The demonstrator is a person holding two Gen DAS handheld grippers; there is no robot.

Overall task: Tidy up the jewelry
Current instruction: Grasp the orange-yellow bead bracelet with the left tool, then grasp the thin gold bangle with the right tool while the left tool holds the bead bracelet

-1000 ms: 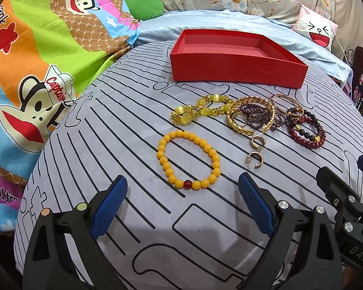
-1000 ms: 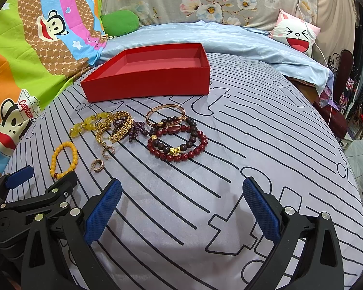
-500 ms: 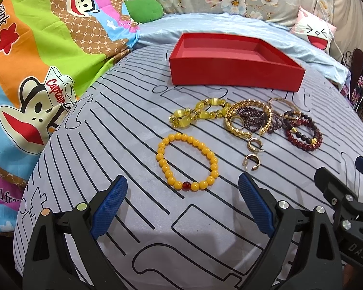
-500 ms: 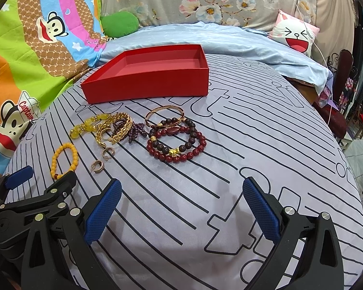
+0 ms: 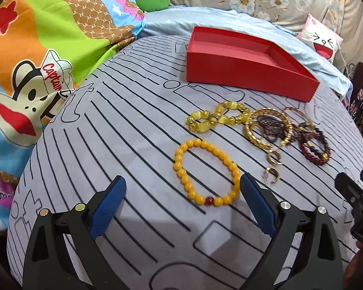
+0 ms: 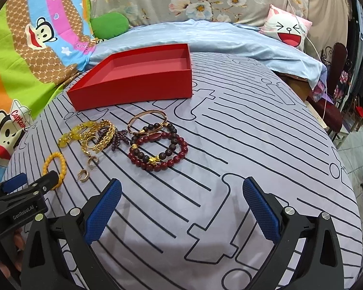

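An empty red box (image 5: pixel 249 65) (image 6: pixel 138 79) sits at the far side of the grey striped bedspread (image 5: pixel 109 125). In front of it lies a cluster of jewelry: a yellow bead bracelet (image 5: pixel 207 171) (image 6: pixel 54 166), a pale yellow stone bracelet (image 5: pixel 216 118), a gold chain bracelet (image 5: pixel 266 125) (image 6: pixel 101 133), two gold earrings (image 5: pixel 272 166) (image 6: pixel 87 168), a thin gold bangle (image 6: pixel 147 119) and dark red bead bracelets (image 5: pixel 314 145) (image 6: pixel 159 149). My left gripper (image 5: pixel 182 200) is open, its right finger beside the yellow bracelet's near edge. My right gripper (image 6: pixel 181 207) is open and empty, nearer than the red bracelets.
A colourful cartoon blanket (image 5: pixel 36 48) lies to the left. A light blue sheet (image 6: pixel 205 38) and a pink face pillow (image 6: pixel 288 31) lie behind the box. The bed's right edge drops to the floor (image 6: pixel 360 145).
My left gripper has moved forward and down toward the yellow bead bracelet, which now lies just ahead of its fingers. The right gripper has barely moved.
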